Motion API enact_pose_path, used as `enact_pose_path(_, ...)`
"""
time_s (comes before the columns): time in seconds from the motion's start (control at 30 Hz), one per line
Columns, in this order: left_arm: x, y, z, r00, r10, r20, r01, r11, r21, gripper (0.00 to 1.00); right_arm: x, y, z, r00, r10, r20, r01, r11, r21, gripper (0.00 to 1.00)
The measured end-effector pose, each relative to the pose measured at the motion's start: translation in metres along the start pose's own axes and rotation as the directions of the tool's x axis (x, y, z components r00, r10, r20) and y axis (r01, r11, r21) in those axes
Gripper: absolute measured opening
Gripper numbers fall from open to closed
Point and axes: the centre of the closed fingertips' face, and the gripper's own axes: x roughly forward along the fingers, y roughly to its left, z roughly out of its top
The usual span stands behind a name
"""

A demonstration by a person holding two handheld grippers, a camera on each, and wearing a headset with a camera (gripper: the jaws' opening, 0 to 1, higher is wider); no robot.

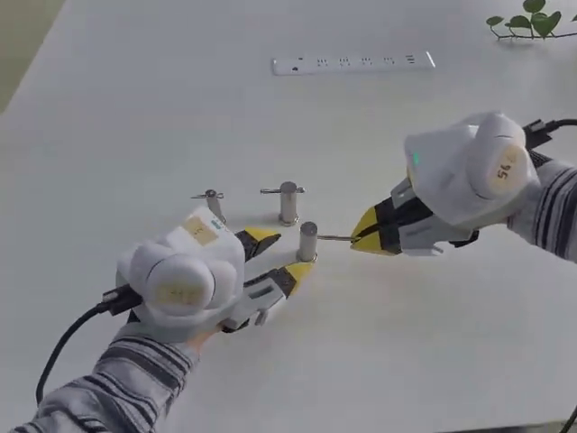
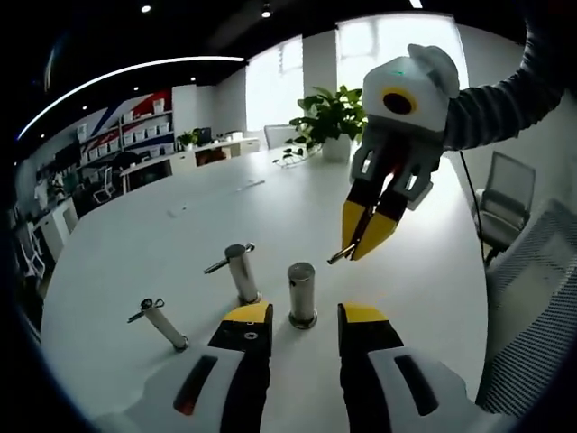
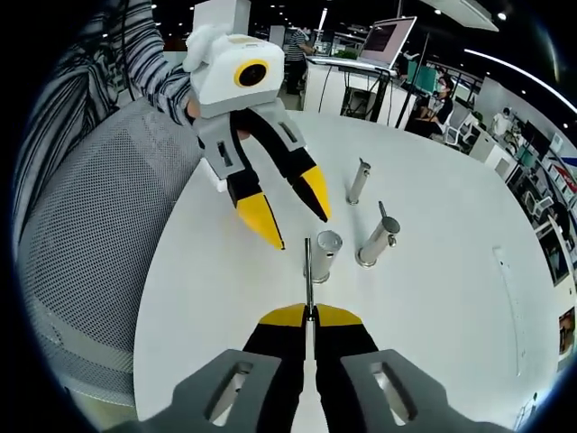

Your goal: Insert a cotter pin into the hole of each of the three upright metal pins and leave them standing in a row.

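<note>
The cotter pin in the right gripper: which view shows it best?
The right gripper view. There the cotter pin rises straight from the shut right gripper, its tip close to the nearest metal pin. The head view shows a thin short line; the left gripper view, a small tip below the yellow jaws.

An open-plan office: long white meeting table (image 2: 126,253), grey mesh swivel chair (image 3: 81,271) at left, flat computer monitor (image 3: 395,36) at upper right, leafy green potted plant (image 2: 329,115).

Silver metal pins (image 1: 307,242), white table (image 1: 135,108), yellow-tipped black jaws, grey-striped sleeves (image 1: 135,379).
</note>
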Motion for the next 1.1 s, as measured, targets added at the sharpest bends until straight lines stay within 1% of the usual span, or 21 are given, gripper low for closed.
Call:
enact_pose_path(0.03, 0.002, 0.0, -0.001, 1.0, 0.002, -0.004, -0.002, 1.0, -0.003, 0.25, 0.001, -0.002, -0.002, 1.0, -0.001, -0.002, 0.001, 1.0, 0.003, 0.0)
enact_pose_path(0.1, 0.006, 0.003, -0.003, 0.9996, 0.02, -0.02, -0.02, 1.0, 0.004, 0.24, 0.002, -0.005, -0.008, 0.9999, -0.005, -0.01, 0.005, 1.0, 0.008, 0.0)
enact_pose_path(0.13, 0.008, 0.004, -0.005, 0.9987, 0.03, -0.04, -0.029, 0.999, 0.027, 0.23, 0.002, -0.007, -0.01, 0.9999, -0.009, -0.015, 0.009, 1.0, 0.013, 0.0)
enact_pose_path(0.17, 0.01, 0.004, -0.005, 0.9987, 0.033, -0.039, -0.032, 0.999, 0.034, 0.23, 0.003, -0.008, -0.012, 0.9998, -0.011, -0.019, 0.012, 1.0, 0.016, 0.0)
enact_pose_path(0.33, 0.016, 0.004, -0.006, 0.9985, 0.032, -0.044, -0.031, 0.999, 0.019, 0.22, 0.005, -0.013, -0.02, 0.9993, -0.02, -0.031, 0.021, 0.999, 0.03, 0.0)
enact_pose_path(0.5, 0.021, 0.004, -0.007, 0.9979, 0.04, -0.051, -0.04, 0.999, 0.005, 0.2, 0.008, -0.016, -0.02, 0.9992, -0.026, -0.032, 0.027, 0.999, 0.028, 0.0)
enact_pose_path(0.63, 0.025, 0.005, -0.006, 0.9976, 0.048, -0.05, -0.049, 0.999, -0.02, 0.18, 0.01, -0.016, -0.017, 0.9995, -0.021, -0.024, 0.022, 0.999, 0.029, 0.0)
enact_pose_path(0.73, 0.027, 0.004, -0.006, 0.9977, 0.044, -0.051, -0.046, 0.998, -0.03, 0.16, 0.01, -0.017, -0.015, 0.9995, -0.023, -0.021, 0.024, 0.999, 0.027, 0.0)
enact_pose_path(0.9, 0.029, 0.004, -0.009, 0.9973, 0.044, -0.058, -0.047, 0.998, -0.05, 0.15, 0.012, -0.014, -0.011, 0.9998, -0.011, -0.016, 0.011, 1.0, 0.022, 0.0)
enact_pose_path(1.1, 0.033, 0.002, -0.01, 0.9974, 0.042, -0.058, -0.046, 0.996, -0.073, 0.13, 0.014, -0.016, -0.013, 0.9998, -0.007, -0.02, 0.007, 1.0, 0.021, 0.0)
